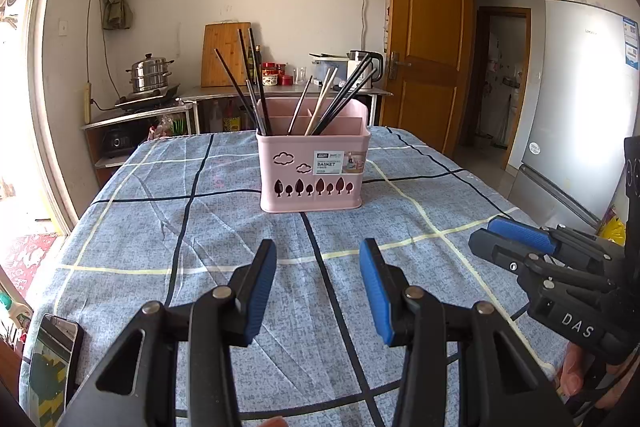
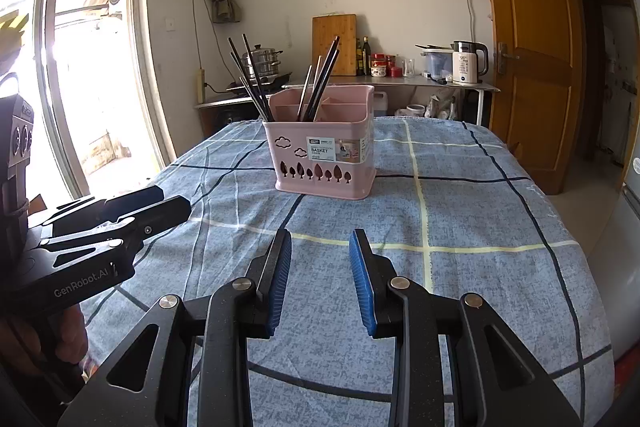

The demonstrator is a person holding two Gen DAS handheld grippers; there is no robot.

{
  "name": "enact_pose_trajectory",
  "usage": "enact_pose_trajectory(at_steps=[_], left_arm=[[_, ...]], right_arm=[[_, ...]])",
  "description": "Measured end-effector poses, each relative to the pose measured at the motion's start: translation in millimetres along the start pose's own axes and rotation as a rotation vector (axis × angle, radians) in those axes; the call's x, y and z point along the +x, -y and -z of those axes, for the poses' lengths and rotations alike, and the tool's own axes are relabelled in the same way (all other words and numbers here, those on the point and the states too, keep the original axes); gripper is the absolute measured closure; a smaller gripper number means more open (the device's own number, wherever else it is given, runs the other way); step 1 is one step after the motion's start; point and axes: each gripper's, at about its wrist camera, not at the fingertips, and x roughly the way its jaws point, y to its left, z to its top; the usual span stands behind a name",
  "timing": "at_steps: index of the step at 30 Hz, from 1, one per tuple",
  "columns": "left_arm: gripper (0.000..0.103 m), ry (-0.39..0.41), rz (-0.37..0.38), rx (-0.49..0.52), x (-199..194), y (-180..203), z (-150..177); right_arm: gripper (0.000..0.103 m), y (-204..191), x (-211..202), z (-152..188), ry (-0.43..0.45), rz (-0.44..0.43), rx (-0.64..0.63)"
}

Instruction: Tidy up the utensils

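Pink utensil basket point(image 1: 312, 163) at frame centre on the bench point(image 1: 200, 227) – chopsticks point(image 1: 256, 83) upright inside; left hand-held gripper point(image 1: 318, 287) and right hand-held gripper point(image 2: 320, 279) – both parted, empty

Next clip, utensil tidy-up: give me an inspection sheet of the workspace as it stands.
Surface: table under a blue checked cloth.
Job's things: pink basket upright mid-table; chopsticks standing in its compartments.
Clutter: phone at the near left edge.
Grippers: left gripper and right gripper both open, holding nothing, short of the basket.
Cables: cord down the far wall.
Surroundings: counter with steamer pot, kettle, wooden door.
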Motion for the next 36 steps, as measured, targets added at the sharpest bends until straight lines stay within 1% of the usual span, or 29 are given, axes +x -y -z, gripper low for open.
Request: enact_pose_trajectory(at_steps=[36], left_arm=[[0.058, 0.003, -0.007, 0.003, -2.8, 0.6, 1.4]], right_arm=[[0.072, -1.7, -1.6, -0.7, -0.002, 0.004, -0.004]])
